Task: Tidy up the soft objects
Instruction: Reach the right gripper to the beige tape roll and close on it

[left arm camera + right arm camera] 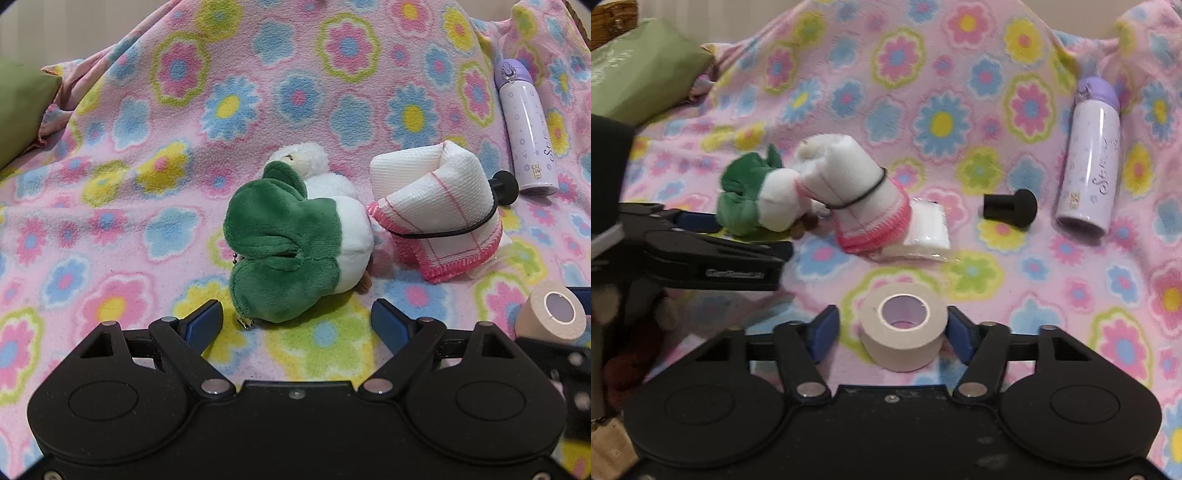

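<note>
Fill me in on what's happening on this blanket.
A person with two handheld grippers is sorting soft things on a flowered blanket. The right gripper has a roll of tape between its jaws. The left gripper sits open just short of a green and white plush; a banded cloth roll lies beside it.

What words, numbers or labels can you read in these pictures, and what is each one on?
"S": the first letter of cursive script on the bottle; the remaining letters are too blurred to read.
Small gold label low on the bottle: too small to read.
Raised mark on the side of the left tool: too blurred to read.
No other text shows.
</note>
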`<move>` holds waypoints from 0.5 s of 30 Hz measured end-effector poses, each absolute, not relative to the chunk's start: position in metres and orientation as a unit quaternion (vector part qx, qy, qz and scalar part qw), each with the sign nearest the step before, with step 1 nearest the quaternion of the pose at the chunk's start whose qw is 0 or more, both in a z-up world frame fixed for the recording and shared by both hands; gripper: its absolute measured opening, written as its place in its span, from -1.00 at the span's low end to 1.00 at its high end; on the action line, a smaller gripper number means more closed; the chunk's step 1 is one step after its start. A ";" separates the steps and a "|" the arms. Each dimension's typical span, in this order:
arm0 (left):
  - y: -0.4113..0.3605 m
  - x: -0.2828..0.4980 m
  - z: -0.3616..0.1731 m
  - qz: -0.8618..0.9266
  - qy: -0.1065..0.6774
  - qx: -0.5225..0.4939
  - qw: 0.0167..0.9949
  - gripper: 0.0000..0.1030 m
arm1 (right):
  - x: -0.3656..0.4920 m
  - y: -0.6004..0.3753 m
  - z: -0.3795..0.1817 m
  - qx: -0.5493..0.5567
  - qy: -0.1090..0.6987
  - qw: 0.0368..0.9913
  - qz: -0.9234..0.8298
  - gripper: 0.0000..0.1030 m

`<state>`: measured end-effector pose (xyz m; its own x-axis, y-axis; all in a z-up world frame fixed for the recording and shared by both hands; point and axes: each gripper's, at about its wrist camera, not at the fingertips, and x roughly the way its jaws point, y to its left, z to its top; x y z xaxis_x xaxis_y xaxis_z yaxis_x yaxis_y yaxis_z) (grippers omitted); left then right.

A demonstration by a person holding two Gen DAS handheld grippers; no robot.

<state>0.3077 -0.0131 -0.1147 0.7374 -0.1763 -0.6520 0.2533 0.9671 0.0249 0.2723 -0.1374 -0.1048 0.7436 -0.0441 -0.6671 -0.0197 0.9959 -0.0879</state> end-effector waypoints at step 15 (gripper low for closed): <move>-0.013 0.308 -0.114 -0.116 0.344 0.055 0.930 0.65 | 0.311 -0.170 -0.115 -0.020 0.346 0.937 -0.047 -0.08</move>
<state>0.3079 -0.0129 -0.1142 0.7359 -0.1771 -0.6535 0.2529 0.9672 0.0228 0.3109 -0.1705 -0.1149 0.7568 -0.1011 -0.6458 0.0736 0.9949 -0.0694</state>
